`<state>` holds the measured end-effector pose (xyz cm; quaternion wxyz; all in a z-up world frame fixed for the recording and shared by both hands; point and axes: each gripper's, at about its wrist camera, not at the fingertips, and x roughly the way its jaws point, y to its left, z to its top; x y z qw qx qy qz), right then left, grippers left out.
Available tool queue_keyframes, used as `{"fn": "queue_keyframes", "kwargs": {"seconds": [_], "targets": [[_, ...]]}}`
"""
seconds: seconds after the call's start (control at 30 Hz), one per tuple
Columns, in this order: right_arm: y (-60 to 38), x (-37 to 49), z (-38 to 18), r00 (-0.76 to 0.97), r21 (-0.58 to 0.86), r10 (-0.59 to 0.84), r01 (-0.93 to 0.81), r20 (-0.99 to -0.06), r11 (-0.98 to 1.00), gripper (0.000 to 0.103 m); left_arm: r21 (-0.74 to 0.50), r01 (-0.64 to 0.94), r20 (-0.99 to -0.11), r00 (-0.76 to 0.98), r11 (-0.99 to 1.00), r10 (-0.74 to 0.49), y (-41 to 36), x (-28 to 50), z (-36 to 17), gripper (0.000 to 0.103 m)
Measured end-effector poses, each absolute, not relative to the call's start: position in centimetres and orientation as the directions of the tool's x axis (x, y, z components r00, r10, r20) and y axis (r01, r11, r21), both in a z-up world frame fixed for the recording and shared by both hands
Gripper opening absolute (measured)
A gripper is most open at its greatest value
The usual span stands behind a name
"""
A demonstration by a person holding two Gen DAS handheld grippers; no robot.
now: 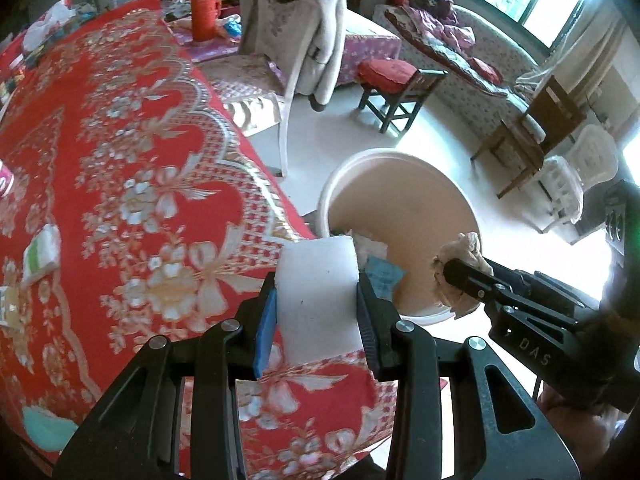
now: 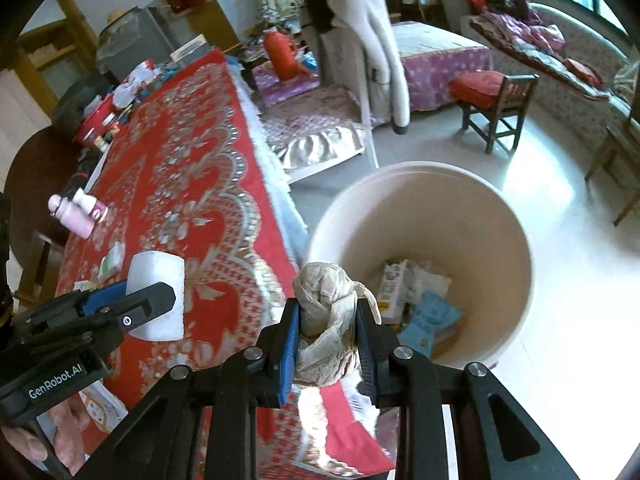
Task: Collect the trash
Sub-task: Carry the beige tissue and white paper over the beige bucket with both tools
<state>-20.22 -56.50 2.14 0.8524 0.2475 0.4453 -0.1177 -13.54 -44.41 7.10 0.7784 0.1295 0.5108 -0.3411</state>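
My left gripper (image 1: 318, 300) is shut on a white foam block (image 1: 318, 280) at the table's edge beside the bin; both also show in the right wrist view, the gripper (image 2: 154, 300) and the block (image 2: 160, 276). My right gripper (image 2: 328, 320) is shut on a crumpled beige paper wad (image 2: 326, 300), held over the near rim of the round cream trash bin (image 2: 516, 240). In the left wrist view the wad (image 1: 460, 272) hangs over the bin (image 1: 340, 176). The bin holds paper scraps and a blue packet (image 2: 430, 316).
A table with a red floral cloth (image 2: 192, 184) carries a pink bottle (image 2: 76, 216), small packets (image 2: 110, 258) and clutter at the far end. A chair draped with a grey coat (image 2: 372, 40), a red-cushioned stool (image 2: 492, 100) and a sofa stand beyond the bin.
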Motion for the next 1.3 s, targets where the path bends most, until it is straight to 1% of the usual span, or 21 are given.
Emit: {"fn": "queue_keyframes", "kwargs": {"seconds": [0.77,1.07,1.3], "targets": [[-62.9,-21.7,-0.8,0.523,0.314,0.024,0.474,-0.852,0.823,0.026,-0.150,0.653,-0.910,0.202,0.742,-0.362,-50.7,-14.1,3.0,0.034],[-64.7,-21.9,-1.7,0.509,0.317,0.031,0.486,-0.860,0.815,0.026,-0.164,0.648,-0.916,0.180,0.744,-0.358,-52.4,-14.4,1.9,0.034],[-65.8,-21.8,-2.2,0.505,0.323,0.034,0.498,-0.862,0.805,0.026,-0.204,0.638,-0.914,0.148,0.742,-0.379,-53.2,-14.0,1.4,0.035]]}}
